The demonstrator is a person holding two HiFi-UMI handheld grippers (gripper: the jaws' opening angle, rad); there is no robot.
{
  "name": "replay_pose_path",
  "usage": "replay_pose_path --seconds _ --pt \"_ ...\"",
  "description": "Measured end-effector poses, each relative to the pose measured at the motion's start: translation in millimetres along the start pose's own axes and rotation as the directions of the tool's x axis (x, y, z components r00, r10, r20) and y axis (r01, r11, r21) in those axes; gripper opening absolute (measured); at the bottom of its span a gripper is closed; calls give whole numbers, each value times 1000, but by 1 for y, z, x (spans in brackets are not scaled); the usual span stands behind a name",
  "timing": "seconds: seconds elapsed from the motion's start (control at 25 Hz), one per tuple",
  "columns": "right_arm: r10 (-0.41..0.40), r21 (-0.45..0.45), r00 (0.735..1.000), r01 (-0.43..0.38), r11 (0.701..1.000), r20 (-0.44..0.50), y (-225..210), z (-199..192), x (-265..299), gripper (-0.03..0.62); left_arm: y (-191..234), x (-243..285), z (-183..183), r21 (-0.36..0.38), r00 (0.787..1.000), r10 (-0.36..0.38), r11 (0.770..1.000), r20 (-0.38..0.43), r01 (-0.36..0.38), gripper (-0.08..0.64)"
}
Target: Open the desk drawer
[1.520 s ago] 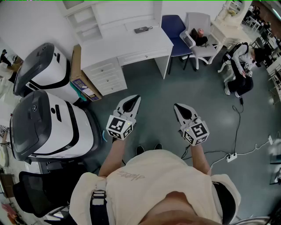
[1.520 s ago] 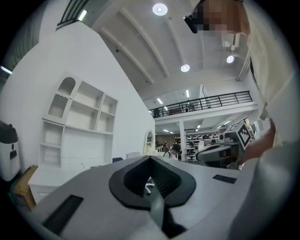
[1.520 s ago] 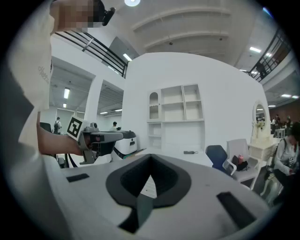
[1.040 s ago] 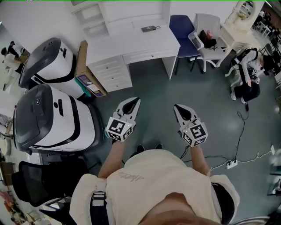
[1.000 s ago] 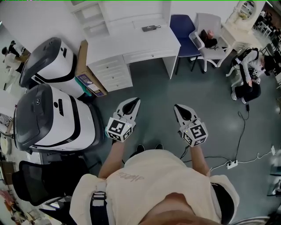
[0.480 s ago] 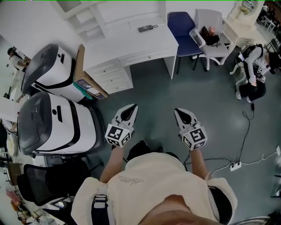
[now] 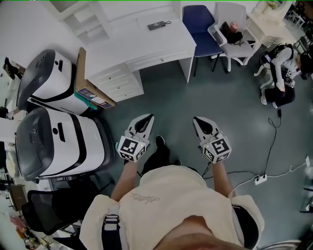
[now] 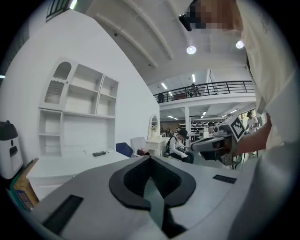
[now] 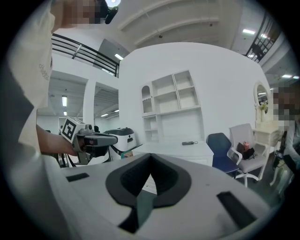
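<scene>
Well short of desk (image 7: 142, 41), left gripper (image 7: 146, 118), right gripper (image 7: 198, 120), fingers (image 7: 149, 124) pressed together, white machines (image 7: 58, 141) left, blue chair (image 7: 198, 22) right.

Floor: smooth dark grey-green floor (image 7: 230, 107).
Walls: plain white wall (image 9: 211, 70).
Furniture: white desk (image 7: 127, 41) under a white open-shelf hutch (image 9: 178, 98); blue padded chair (image 7: 198, 24) just beside it, white armchair (image 7: 226, 12) next along; black mesh office chair (image 7: 49, 215) at lower left.
Lighting: round recessed ceiling lamps (image 8: 191, 49).
Upper level: black-railed mezzanine (image 8: 220, 86).

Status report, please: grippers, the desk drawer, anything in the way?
Left gripper and right gripper shut, empty, short of the desk. Drawers all closed. Nothing in the way; blue chair beside desk.
</scene>
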State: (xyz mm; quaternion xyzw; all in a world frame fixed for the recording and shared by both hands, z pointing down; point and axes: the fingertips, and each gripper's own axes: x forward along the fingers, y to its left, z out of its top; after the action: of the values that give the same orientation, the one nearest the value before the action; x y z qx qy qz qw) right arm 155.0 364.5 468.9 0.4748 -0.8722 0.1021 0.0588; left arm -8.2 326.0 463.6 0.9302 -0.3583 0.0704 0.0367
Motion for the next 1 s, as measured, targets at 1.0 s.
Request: replay_pose_path --seconds 1.0 --pt "-45 -53 999 43 998 -29 -21 55 200 -5 222 83 37 -165 987 -38 984 155 64 2"
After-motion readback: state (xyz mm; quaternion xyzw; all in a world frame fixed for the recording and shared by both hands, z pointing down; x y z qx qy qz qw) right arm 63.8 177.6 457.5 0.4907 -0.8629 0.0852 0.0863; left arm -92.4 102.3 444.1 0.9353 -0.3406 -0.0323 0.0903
